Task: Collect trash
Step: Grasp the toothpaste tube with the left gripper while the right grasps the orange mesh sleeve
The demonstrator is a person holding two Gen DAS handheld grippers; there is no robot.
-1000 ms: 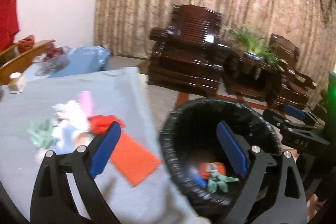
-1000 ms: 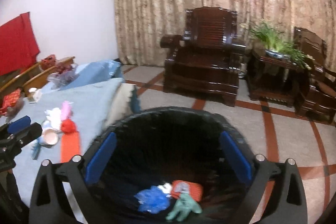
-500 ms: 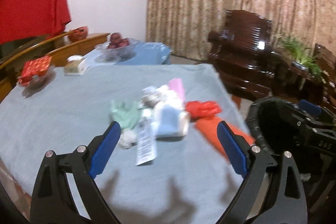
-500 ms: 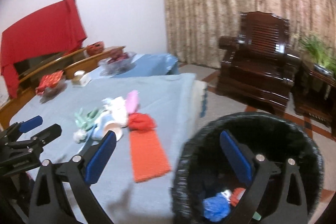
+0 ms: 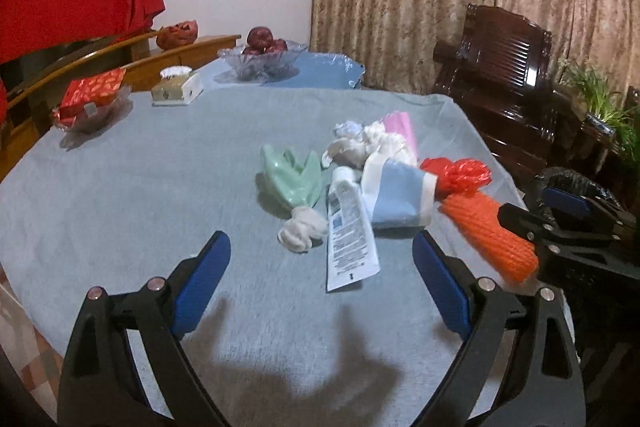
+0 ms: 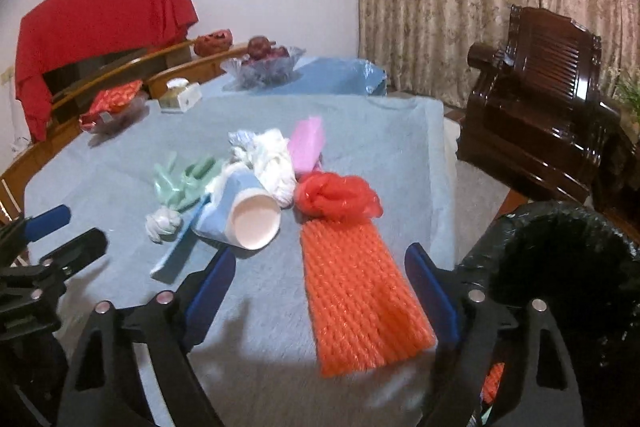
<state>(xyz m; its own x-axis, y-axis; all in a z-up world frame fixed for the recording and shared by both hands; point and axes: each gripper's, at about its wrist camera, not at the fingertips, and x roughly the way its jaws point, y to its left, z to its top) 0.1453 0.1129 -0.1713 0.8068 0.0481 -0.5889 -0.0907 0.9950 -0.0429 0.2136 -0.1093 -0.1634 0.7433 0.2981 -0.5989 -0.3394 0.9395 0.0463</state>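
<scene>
Both grippers are hovering empty over the table (image 5: 120,179), the left gripper (image 5: 320,283) spread wide before the tube (image 5: 350,231). The right gripper (image 6: 318,283) has just been closing a little, still unclenched, with the orange net (image 6: 356,291) lying between its jaws untouched. The trash is sitting clustered mid-table, the bin (image 6: 560,267) standing beside the table's edge.

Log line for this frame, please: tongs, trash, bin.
left tongs: open, empty | right tongs: open, just narrowing, orange foam net lies between its jaws, ungripped | bin: beside table | paper cup: on its side
</scene>
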